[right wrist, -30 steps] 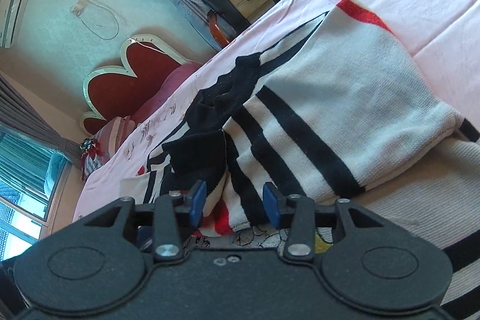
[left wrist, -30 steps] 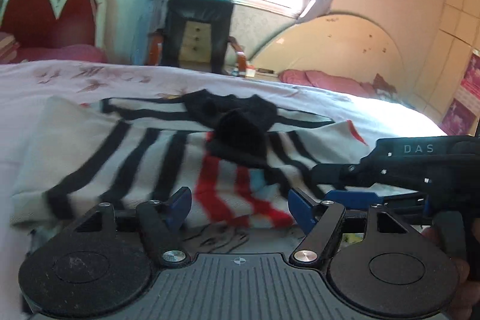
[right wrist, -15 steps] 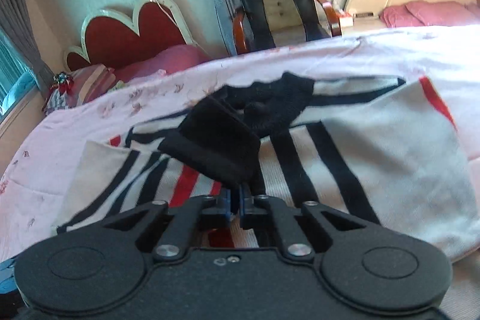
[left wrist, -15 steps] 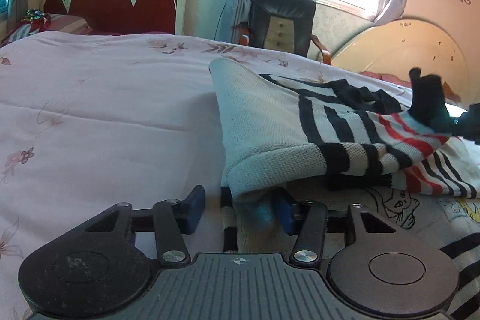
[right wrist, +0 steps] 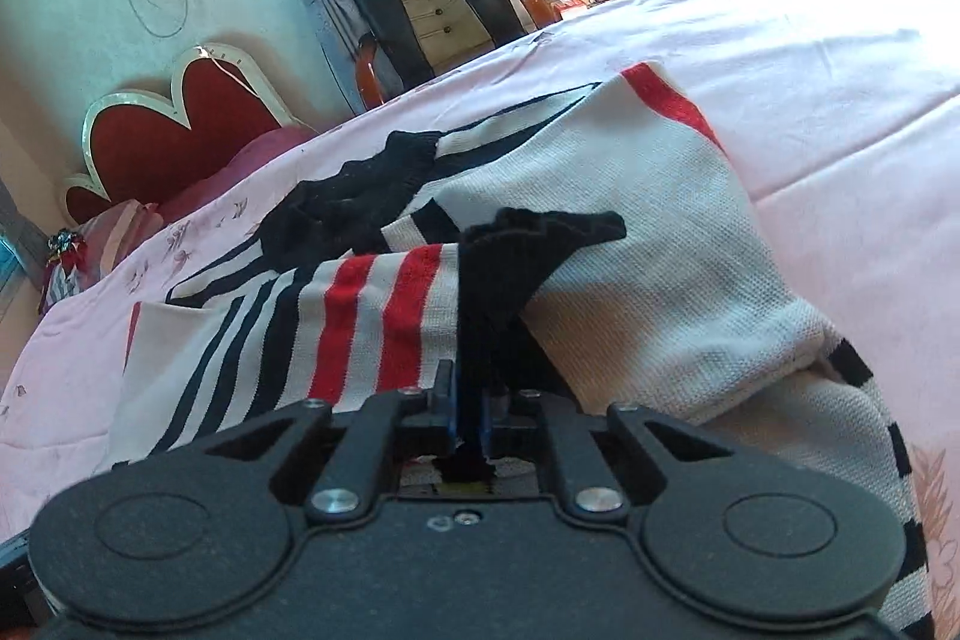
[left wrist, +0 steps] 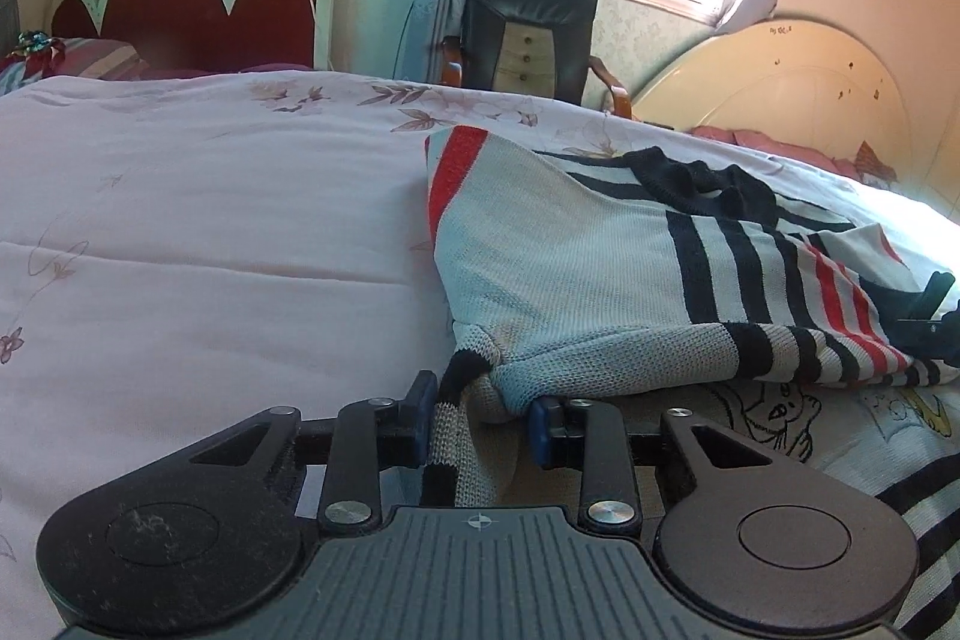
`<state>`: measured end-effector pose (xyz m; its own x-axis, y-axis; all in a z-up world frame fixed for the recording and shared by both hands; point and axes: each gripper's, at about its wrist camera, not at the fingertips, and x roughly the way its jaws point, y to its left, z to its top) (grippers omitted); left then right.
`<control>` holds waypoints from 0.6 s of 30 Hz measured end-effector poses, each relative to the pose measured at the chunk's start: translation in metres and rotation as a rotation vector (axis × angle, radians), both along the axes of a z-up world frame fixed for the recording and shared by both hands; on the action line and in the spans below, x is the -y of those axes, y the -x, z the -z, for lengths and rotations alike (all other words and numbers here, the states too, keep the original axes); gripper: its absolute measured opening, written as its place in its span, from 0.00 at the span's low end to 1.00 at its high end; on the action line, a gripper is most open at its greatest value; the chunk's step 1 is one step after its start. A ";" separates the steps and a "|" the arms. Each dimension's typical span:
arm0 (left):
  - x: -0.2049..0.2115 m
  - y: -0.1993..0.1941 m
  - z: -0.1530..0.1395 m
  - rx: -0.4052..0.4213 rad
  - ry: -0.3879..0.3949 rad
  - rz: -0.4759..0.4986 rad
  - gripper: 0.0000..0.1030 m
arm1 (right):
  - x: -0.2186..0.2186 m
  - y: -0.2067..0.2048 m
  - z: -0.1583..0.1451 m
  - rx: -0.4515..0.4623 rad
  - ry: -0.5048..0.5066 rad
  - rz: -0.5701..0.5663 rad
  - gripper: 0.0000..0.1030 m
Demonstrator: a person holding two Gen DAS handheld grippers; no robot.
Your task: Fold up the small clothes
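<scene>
White knit sweater with black and red stripes [left wrist: 576, 274] lies on the pale pink floral bedspread [left wrist: 210, 232], both sleeves folded in across the body. Left tongs [left wrist: 480, 415]: jaws have just been closing, and a bunched corner of the knit with a striped cuff sits between the blue pads [left wrist: 543, 424]; both pads touch the fabric, so it reads as a grip on the sweater's corner. Right tongs [right wrist: 471, 409]: jaws nearly together, pinching the black ribbed cuff [right wrist: 510, 268] of the striped sleeve, which stands lifted above the sweater body. Red scalloped headboard [left wrist: 198, 4] and black chair [left wrist: 528, 22] are behind the bed.
</scene>
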<state>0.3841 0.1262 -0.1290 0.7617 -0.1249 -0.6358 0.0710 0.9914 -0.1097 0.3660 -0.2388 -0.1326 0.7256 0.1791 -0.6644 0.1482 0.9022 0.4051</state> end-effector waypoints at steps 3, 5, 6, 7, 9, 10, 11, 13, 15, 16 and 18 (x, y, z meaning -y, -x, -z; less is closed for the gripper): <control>0.005 0.000 -0.004 0.005 -0.034 0.001 0.31 | 0.007 0.003 -0.002 0.011 -0.023 0.027 0.26; 0.009 0.001 -0.005 0.022 -0.056 0.005 0.31 | 0.015 0.003 -0.001 0.017 -0.052 0.048 0.36; 0.009 0.001 -0.006 0.024 -0.054 0.006 0.31 | 0.018 0.002 -0.001 0.014 -0.068 0.058 0.36; 0.009 0.001 -0.006 0.029 -0.049 0.005 0.31 | 0.022 0.000 0.000 0.014 -0.087 0.068 0.35; 0.007 0.001 -0.008 0.037 -0.026 0.000 0.31 | 0.027 -0.005 0.003 0.011 -0.108 0.072 0.31; 0.004 0.000 -0.008 0.030 -0.006 -0.008 0.31 | 0.027 -0.007 0.003 0.005 -0.100 0.067 0.23; 0.001 -0.002 -0.007 0.017 0.022 -0.014 0.31 | 0.027 -0.011 0.004 -0.006 -0.090 0.056 0.11; -0.005 -0.004 -0.006 0.007 0.065 -0.034 0.31 | 0.024 -0.014 0.003 -0.004 -0.076 0.028 0.08; -0.005 -0.004 -0.004 0.009 0.067 -0.035 0.31 | 0.019 -0.017 -0.004 0.014 -0.044 0.000 0.07; -0.004 -0.002 -0.004 0.022 0.063 -0.040 0.30 | 0.016 -0.017 -0.009 0.033 -0.039 -0.018 0.07; -0.005 0.008 -0.010 0.108 0.081 -0.062 0.28 | 0.006 -0.018 -0.028 0.103 0.004 -0.075 0.07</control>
<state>0.3764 0.1317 -0.1190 0.8330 -0.1227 -0.5395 0.0253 0.9825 -0.1844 0.3839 -0.2449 -0.1042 0.7747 0.2326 -0.5879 0.0384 0.9108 0.4110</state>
